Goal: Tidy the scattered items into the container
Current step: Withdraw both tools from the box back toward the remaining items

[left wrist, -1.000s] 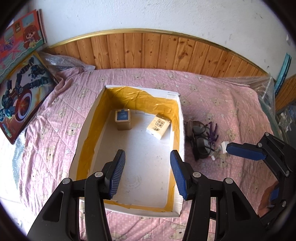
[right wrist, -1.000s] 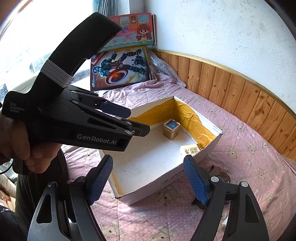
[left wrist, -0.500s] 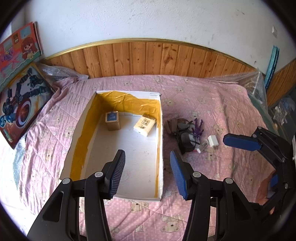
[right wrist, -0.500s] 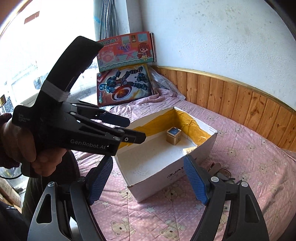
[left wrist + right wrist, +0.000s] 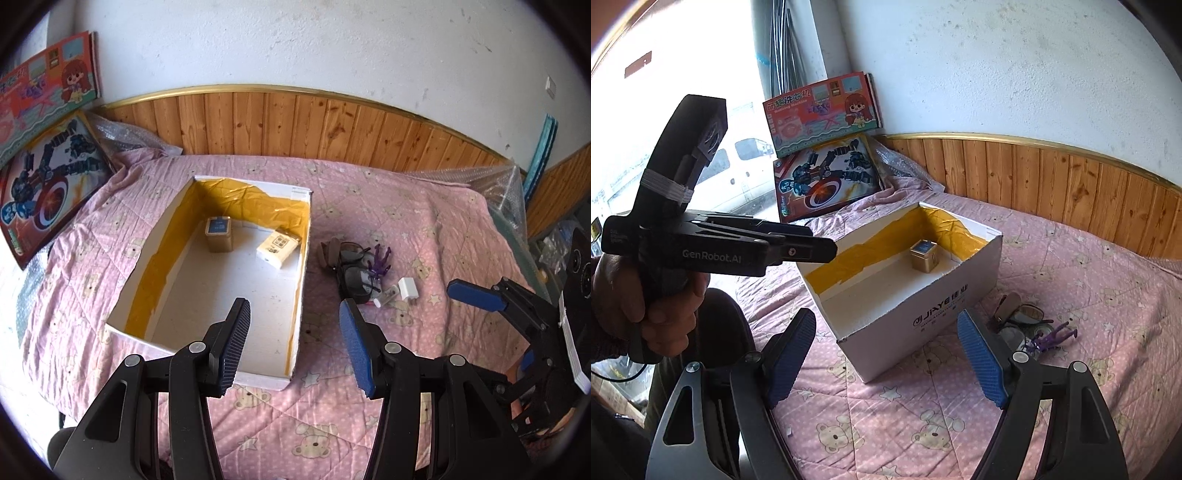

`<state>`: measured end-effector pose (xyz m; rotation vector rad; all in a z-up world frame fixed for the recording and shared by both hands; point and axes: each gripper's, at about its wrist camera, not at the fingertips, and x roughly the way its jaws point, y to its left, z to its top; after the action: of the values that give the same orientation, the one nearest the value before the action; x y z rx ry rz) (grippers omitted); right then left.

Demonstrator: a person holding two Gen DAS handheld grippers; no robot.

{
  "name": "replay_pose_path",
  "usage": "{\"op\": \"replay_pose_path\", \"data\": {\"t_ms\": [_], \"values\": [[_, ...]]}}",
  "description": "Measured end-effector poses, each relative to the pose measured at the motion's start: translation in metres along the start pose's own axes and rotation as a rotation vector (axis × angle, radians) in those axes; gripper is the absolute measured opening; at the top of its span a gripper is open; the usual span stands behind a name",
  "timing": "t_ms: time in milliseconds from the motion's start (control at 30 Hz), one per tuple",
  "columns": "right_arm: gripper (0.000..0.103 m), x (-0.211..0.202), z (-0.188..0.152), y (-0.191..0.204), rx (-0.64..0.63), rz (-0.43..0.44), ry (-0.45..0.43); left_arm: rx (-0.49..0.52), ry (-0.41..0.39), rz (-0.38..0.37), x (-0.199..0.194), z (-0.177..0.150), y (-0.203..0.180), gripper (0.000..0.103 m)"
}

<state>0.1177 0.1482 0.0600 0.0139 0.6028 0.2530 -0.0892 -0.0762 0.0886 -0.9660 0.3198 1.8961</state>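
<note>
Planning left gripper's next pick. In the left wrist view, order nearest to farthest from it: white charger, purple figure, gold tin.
1. white charger, on the quilt to its right.
2. purple figure, beyond it, on the glasses.
3. gold tin, deep inside the box, left.

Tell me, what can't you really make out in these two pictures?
- Cream packet in the box: the near box wall hides it in the right wrist view.
- White charger and small tube: the right tongs hide them in that view.
- Glasses and purple figure: tangled and too small in the left wrist view.
- Left tongs: their arms are cut off by the bottom edge.
</note>
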Motion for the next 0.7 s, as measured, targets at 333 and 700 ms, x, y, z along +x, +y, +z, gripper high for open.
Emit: {"op": "replay_pose_path", "data": {"t_ms": [333,700], "values": [[0.080,-0.004,-0.009,-0.023,0.032,-0.015,-0.005,-0.033,0.016,-0.029,0.006,-0.020,-0.008,0.054],[0.080,-0.007,-0.014,-0.050,0.083,-0.053,-0.001,-0.023,0.079,-0.056,0.040,-0.027,-0.028,0.053]]}}
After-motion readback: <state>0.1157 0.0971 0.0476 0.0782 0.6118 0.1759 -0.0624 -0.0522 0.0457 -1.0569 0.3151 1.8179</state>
